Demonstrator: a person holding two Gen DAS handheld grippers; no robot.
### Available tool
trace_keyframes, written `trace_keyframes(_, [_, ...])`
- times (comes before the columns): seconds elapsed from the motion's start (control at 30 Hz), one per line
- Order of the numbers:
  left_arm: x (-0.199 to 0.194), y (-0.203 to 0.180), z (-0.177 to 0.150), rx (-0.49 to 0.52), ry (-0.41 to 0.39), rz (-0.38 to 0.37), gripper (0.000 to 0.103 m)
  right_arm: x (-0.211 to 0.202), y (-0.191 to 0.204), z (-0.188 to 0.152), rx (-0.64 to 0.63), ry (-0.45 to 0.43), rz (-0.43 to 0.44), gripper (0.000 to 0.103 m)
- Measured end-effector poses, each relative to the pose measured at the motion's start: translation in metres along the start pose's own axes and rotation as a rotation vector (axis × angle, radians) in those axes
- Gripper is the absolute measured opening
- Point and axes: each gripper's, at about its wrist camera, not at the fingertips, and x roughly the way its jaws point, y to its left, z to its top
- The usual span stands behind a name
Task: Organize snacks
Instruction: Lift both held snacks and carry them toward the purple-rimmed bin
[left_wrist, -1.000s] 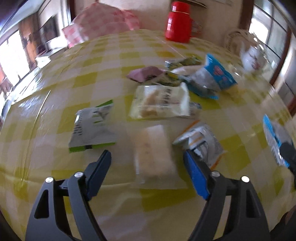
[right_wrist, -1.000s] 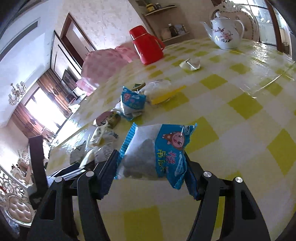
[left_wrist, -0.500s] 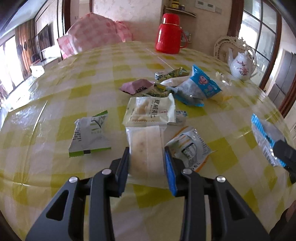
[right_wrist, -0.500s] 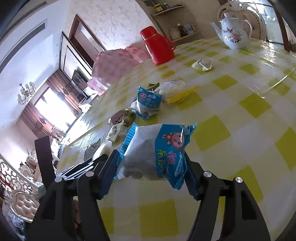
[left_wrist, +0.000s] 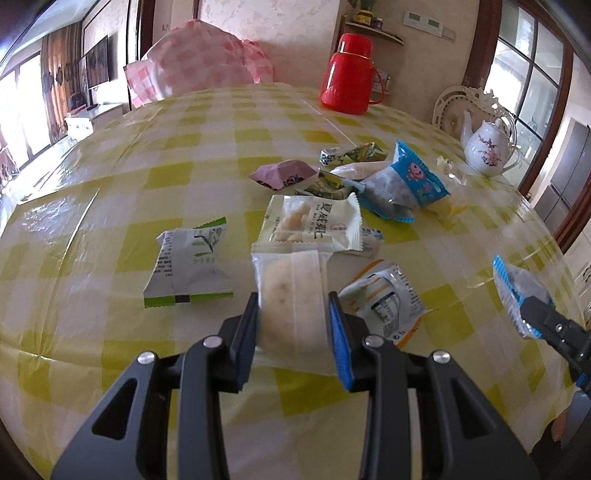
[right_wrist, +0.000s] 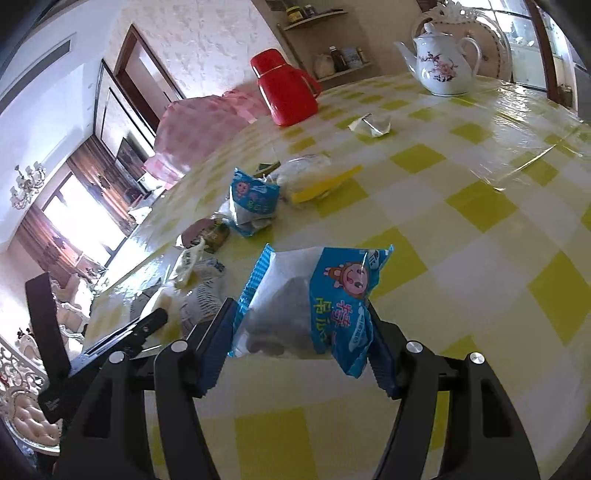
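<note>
My left gripper (left_wrist: 292, 314) is shut on a clear-wrapped pale cake packet (left_wrist: 290, 295) and holds it just above the yellow-checked table (left_wrist: 110, 206). My right gripper (right_wrist: 301, 332) is shut on a blue and white snack bag (right_wrist: 314, 299), held above the table; that bag also shows at the right edge of the left wrist view (left_wrist: 517, 295). Loose snacks lie ahead: a green-edged white packet (left_wrist: 190, 264), a white cracker packet (left_wrist: 314, 223), an orange-trimmed packet (left_wrist: 388, 301), a second blue bag (left_wrist: 404, 184), a purple packet (left_wrist: 284, 173).
A red thermos (left_wrist: 349, 75) stands at the table's far side, a white floral teapot (left_wrist: 487, 149) at the far right. A pink checked cloth (left_wrist: 199, 70) covers a chair behind the table. A crumpled wrapper (right_wrist: 373, 123) lies near the thermos.
My left gripper closed from wide open onto the pale cake packet and lifted it slightly. My right gripper kept its hold on the blue bag and shifted a little.
</note>
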Motion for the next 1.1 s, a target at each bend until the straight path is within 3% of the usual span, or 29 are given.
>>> trace_keyframes(0.43, [-0.003, 0.004, 0.0, -0.035, -0.006, -0.027, 0.036, 0.008, 0.009, -0.003, -0.058, -0.018, -0.073, 0.064])
trace_keyframes(0.6, [-0.007, 0.009, 0.0, -0.057, -0.019, 0.0, 0.036, 0.009, 0.008, -0.003, -0.053, -0.029, -0.08, 0.064])
trace_keyframes(0.87, [-0.057, 0.014, -0.016, -0.054, -0.104, 0.067, 0.036, 0.006, 0.007, -0.004, -0.045, -0.044, -0.038, 0.064])
trace_keyframes(1.1, [-0.099, 0.02, -0.037, -0.033, -0.136, 0.077, 0.036, 0.007, 0.016, -0.006, -0.055, -0.029, 0.024, 0.064])
